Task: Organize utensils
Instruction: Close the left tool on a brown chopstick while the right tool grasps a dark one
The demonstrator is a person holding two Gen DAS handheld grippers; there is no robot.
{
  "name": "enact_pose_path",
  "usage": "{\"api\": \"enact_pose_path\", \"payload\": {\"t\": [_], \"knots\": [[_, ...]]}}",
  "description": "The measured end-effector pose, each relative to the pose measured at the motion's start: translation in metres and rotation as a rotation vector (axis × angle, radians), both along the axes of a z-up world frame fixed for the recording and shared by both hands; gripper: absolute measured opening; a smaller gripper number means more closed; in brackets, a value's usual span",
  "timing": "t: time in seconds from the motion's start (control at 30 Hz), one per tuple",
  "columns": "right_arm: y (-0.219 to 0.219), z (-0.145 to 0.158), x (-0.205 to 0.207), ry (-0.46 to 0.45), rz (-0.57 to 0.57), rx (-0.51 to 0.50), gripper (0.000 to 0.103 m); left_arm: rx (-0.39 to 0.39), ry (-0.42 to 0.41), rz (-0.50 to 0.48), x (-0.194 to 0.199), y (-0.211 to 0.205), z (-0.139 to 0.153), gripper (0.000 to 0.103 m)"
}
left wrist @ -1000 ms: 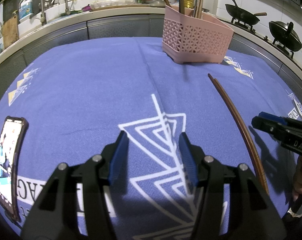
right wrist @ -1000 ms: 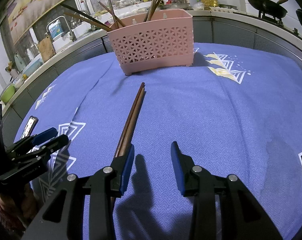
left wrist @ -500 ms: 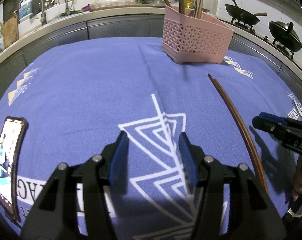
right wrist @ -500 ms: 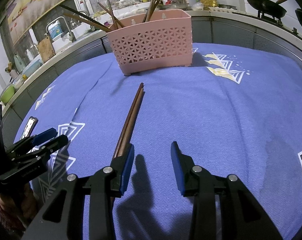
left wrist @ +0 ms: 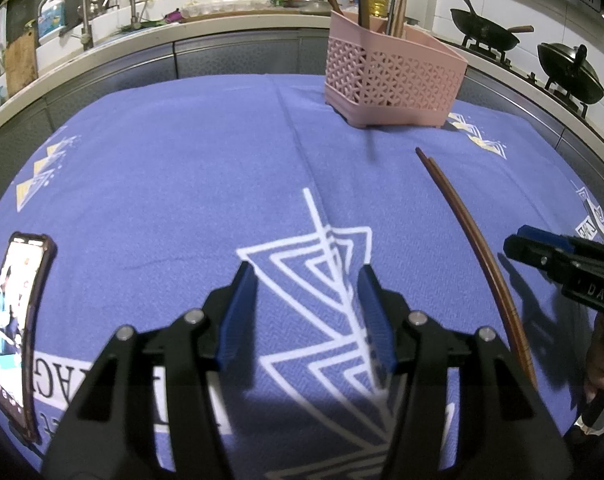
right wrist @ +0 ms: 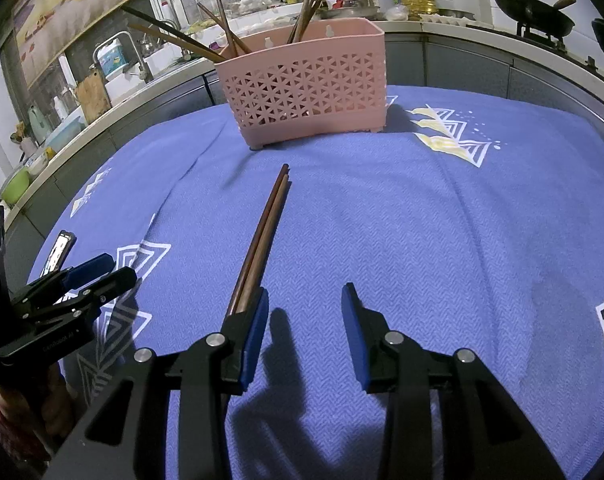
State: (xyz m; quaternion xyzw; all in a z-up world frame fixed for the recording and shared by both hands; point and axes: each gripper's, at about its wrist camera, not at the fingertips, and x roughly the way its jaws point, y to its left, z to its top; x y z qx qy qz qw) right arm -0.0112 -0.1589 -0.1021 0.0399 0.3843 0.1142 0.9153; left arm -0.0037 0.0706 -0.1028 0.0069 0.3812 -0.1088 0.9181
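Note:
A pair of dark brown chopsticks (right wrist: 266, 226) lies on the blue cloth, pointing at the pink lattice utensil basket (right wrist: 302, 88), which holds several more chopsticks. In the left wrist view the same pair (left wrist: 471, 236) curves along the right side, with the basket (left wrist: 393, 80) at the far edge. My right gripper (right wrist: 305, 304) stands open above the cloth; its left finger covers the near end of the chopsticks, and nothing is between the pads. My left gripper (left wrist: 307, 290) is open over the white triangle print, empty, well left of the chopsticks.
A phone (left wrist: 16, 320) with a lit screen lies on the cloth at the left edge. Behind the table runs a counter with a sink, taps and bottles (left wrist: 102, 20). Two woks (left wrist: 485, 36) sit on a stove at the right.

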Motion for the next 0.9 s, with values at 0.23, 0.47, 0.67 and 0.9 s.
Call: {"api": "enact_pose_path", "payload": {"t": [0.23,0.47,0.67,0.9], "knots": [[0.011,0.000,-0.003,-0.004,0.045,-0.036,0.033,-0.039,0.007,-0.008,0.001,0.005,0.001,0.051],[0.015,-0.001,-0.005,-0.003,0.058,-0.075,0.032,-0.057,0.018,-0.013,0.002,0.008,0.003,0.051],[0.021,0.000,-0.005,-0.003,0.091,-0.063,0.032,-0.106,0.057,-0.034,0.004,0.005,0.006,0.051],[0.030,0.004,-0.007,-0.013,0.121,-0.051,0.032,-0.121,0.065,-0.071,0.002,-0.008,0.013,0.051]]}}
